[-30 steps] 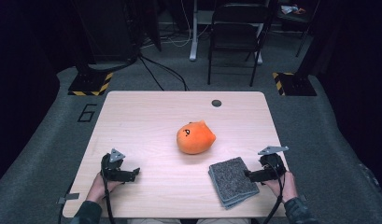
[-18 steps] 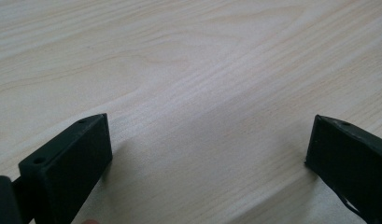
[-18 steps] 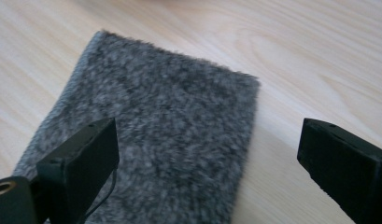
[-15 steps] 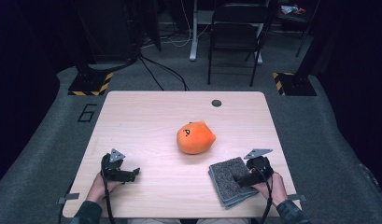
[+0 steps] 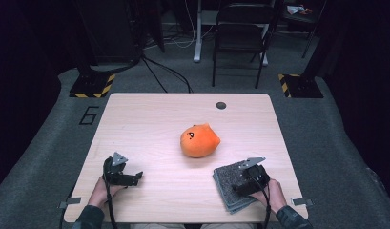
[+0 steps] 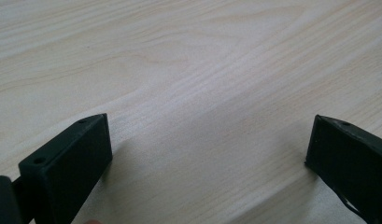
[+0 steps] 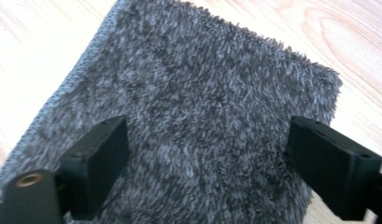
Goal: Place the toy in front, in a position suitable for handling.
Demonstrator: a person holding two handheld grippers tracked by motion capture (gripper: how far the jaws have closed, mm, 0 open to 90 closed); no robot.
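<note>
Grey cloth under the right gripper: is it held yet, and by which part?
Not yet. The right gripper has its jaws closing over the folded grey cloth, near its middle, without pinching it.

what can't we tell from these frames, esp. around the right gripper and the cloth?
- Grey cloth, high view: its right part lies under the right gripper; how many folds it has is unclear.
- Right gripper view: the cloth's near edge is cut off at the bottom, and whether the wide-apart jaws touch the pile cannot be told.
- Orange plush, high view: its face marks are too small to read.
- Left gripper: its jaws stand open over bare table.
</note>
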